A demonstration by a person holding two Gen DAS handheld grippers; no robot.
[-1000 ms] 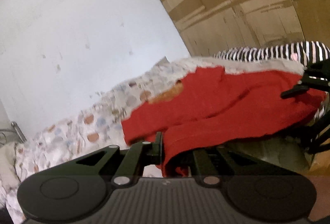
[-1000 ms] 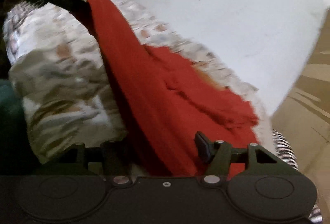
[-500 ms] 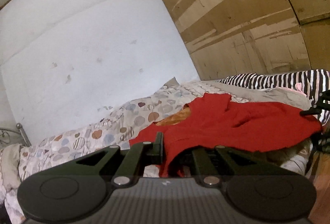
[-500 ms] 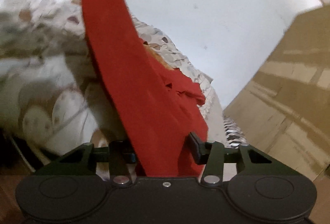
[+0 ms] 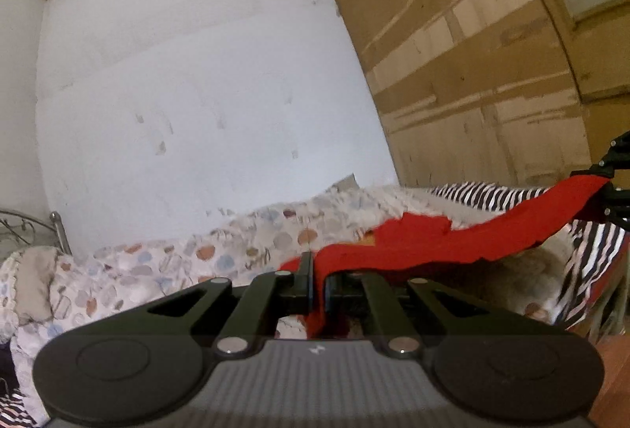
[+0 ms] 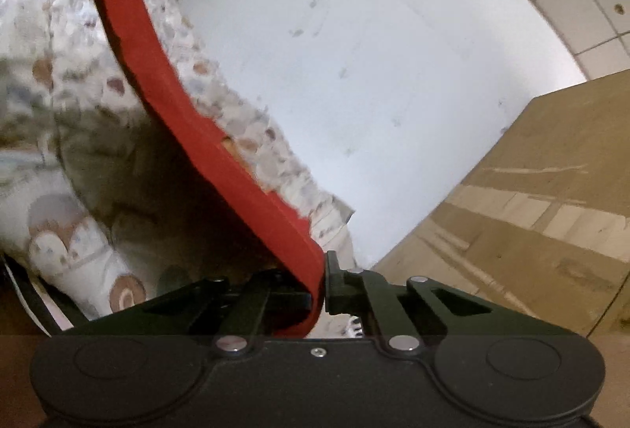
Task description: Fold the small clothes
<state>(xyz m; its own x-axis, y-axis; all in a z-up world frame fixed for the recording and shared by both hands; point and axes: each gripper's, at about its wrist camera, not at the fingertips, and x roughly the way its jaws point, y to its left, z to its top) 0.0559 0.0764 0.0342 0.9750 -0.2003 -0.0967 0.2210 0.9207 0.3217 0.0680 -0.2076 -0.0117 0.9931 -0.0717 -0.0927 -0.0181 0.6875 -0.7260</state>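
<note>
A small red garment (image 5: 453, 243) hangs stretched between my two grippers above the bed. My left gripper (image 5: 319, 270) is shut on one edge of it, the cloth pinched between its pads and drooping below them. In the right wrist view the red garment (image 6: 189, 121) runs as a taut band from the upper left down into my right gripper (image 6: 321, 282), which is shut on its other edge. The right gripper (image 5: 608, 168) also shows at the far right of the left wrist view, holding the cloth's raised end.
Under the cloth lies a bed with a spotted, patterned quilt (image 5: 177, 262). A black and white striped garment (image 5: 480, 193) lies at the bed's far right. A white wall (image 5: 197, 93) and a brown wooden wardrobe (image 5: 472, 54) stand behind. A metal bed frame (image 5: 59, 227) shows at left.
The right gripper's jaws have closed onto the red cloth. Both grippers have risen and moved apart, lifting the garment off the bed and pulling it into a taut band.
</note>
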